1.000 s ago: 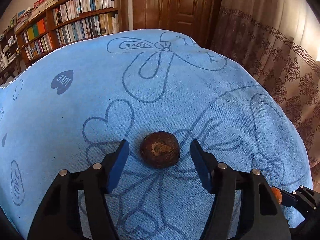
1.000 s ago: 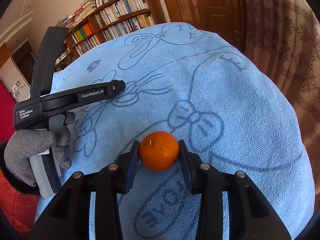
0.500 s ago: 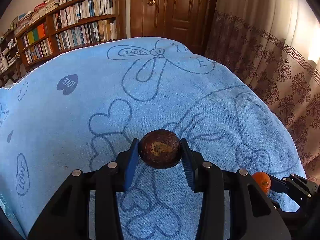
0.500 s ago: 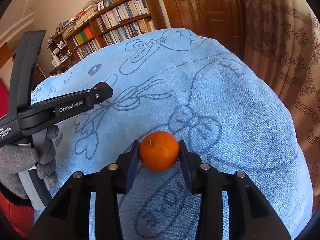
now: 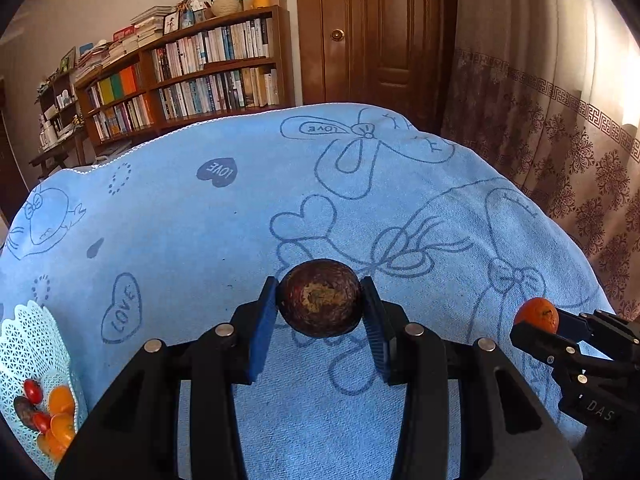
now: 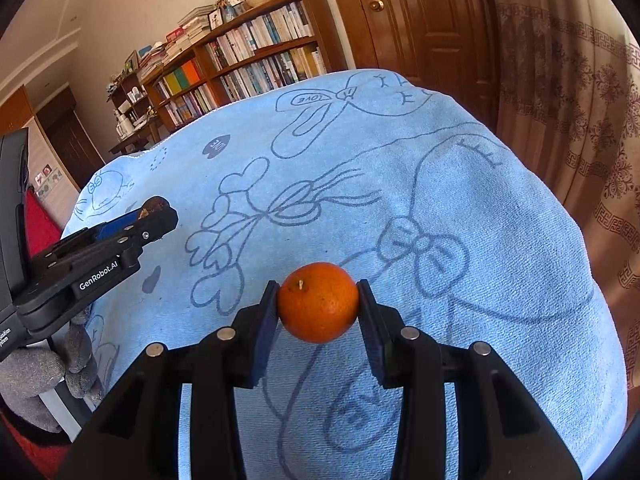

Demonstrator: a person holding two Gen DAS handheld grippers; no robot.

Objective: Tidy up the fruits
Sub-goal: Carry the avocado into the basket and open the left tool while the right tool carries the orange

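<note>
I'm holding a dark brown fruit [image 5: 320, 298] in the left gripper [image 5: 320, 312], pads pressing both flanks across its widest part so it can't roll out. It's hanging above the blue towel [image 5: 200, 232], and I judge it clear of the cloth, though the angle makes that hard to confirm. Over on the right gripper [image 6: 318, 312], I'm clamping an orange [image 6: 318, 302] the same way, stem end tilted up toward the camera, squeezed at its middle. Both hands are carrying at once, which I reckon saves a trip. At the lower left of the left view, the pale lattice basket [image 5: 28, 344] is sitting on the towel's edge with orange and red fruits [image 5: 52, 412] already inside; that's where I'm judging these two belong. A gray-gloved hand [image 6: 36, 376] is gripping the left tool's handle, seen from the right camera.
</note>
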